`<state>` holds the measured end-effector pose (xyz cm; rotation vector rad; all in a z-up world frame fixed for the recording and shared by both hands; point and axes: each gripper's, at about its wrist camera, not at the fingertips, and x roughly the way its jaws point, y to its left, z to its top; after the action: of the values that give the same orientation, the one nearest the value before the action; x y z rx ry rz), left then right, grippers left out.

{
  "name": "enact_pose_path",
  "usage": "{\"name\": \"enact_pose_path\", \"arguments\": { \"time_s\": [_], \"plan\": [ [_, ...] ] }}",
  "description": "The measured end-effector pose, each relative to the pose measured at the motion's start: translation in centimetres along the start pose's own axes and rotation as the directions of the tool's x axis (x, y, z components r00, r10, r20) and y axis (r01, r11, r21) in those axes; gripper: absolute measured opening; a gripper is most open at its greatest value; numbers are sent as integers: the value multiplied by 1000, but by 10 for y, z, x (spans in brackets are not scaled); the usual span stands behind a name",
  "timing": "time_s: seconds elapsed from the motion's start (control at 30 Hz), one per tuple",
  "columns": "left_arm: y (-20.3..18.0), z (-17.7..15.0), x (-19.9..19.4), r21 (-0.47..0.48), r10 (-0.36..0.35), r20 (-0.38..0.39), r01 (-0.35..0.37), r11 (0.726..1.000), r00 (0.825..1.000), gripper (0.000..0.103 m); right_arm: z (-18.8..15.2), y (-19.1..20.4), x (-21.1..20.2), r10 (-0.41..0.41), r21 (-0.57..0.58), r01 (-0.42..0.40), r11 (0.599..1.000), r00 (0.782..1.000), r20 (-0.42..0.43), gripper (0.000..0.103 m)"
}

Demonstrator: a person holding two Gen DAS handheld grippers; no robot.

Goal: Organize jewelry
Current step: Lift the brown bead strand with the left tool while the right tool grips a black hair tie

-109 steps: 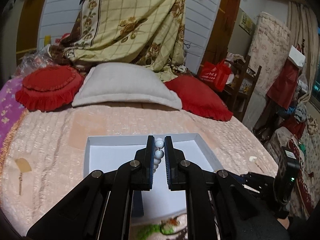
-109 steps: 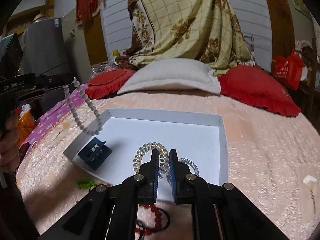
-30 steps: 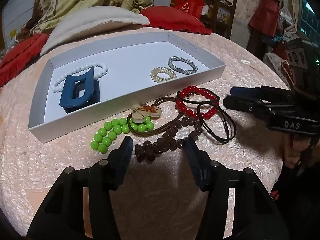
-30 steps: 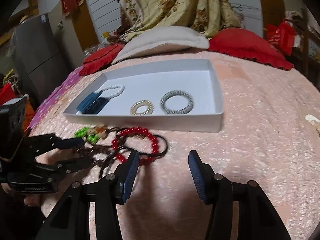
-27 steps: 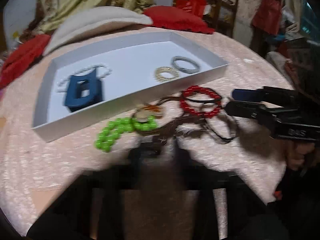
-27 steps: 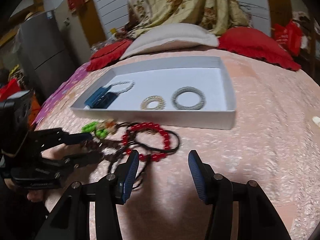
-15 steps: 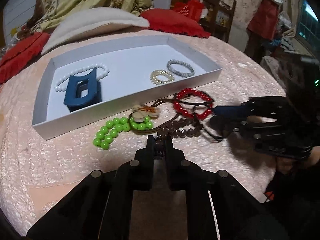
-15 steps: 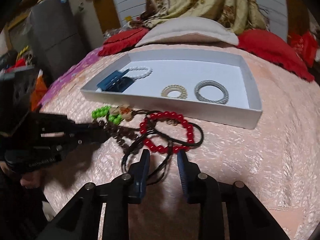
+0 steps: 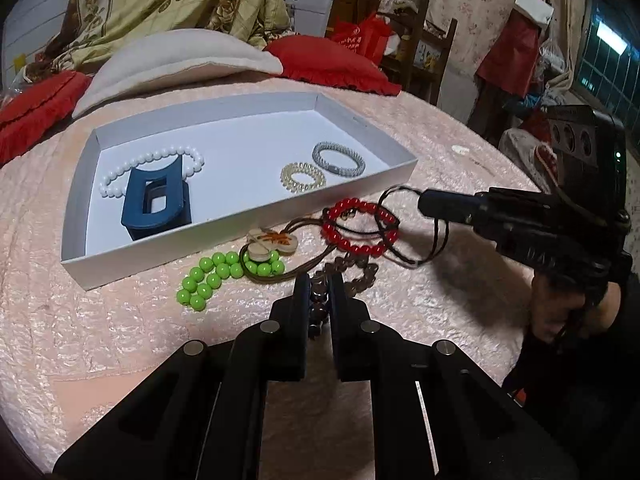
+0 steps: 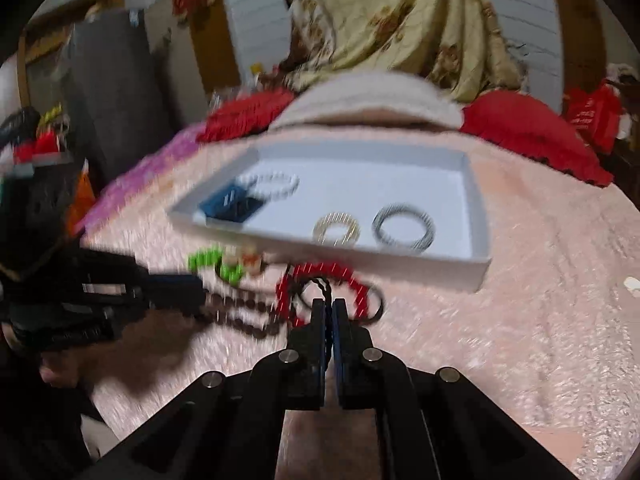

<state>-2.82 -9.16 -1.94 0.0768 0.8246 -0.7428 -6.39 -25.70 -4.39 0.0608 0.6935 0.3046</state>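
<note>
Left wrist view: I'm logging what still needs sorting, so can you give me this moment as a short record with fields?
tray: white tray on the pink bedspread
in tray: white pearl bracelet, blue hair claw, gold coil tie, silver bracelet
outside tray: green bead bracelet, red bead bracelet, wooden pendant cord
left gripper: shut on brown bead bracelet
right gripper: shut on dark cord
</note>
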Motion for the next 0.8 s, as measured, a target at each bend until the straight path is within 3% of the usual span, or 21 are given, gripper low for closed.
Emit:
{"name": "enact_pose_path", "arguments": {
  "time_s": [0.13,0.4,0.47,0.5,0.53,0.63,0.8],
  "plan": [
    [4,1,-2,-26,1,17,-1,1000,1000,8,5,-9,-11,-16,48,13,999,998,61,3],
    [9,-1,8,-40,29,-26,-30,999,999,11,5,-11,-8,-32,62,30,998,999,36,3],
    [12,-1,11,-43,59,-38,-61,997,998,26,4,-10,-7,-29,56,27,998,999,34,3],
    [17,-1,11,-60,81,-41,-83,995,996,43,4,-9,-6,-27,53,25,998,999,31,3],
    [19,-1,10,-70,95,-34,-98,993,995,51,4,-7,-5,-25,49,24,999,999,28,3],
    [23,0,6,-76,115,-16,-116,990,993,58,4,-4,-4,-18,39,17,999,999,27,3],
    [18,-2,16,-45,130,-42,-131,990,991,58,2,-4,-1,-19,38,19,999,1000,15,3]
  ]
}}
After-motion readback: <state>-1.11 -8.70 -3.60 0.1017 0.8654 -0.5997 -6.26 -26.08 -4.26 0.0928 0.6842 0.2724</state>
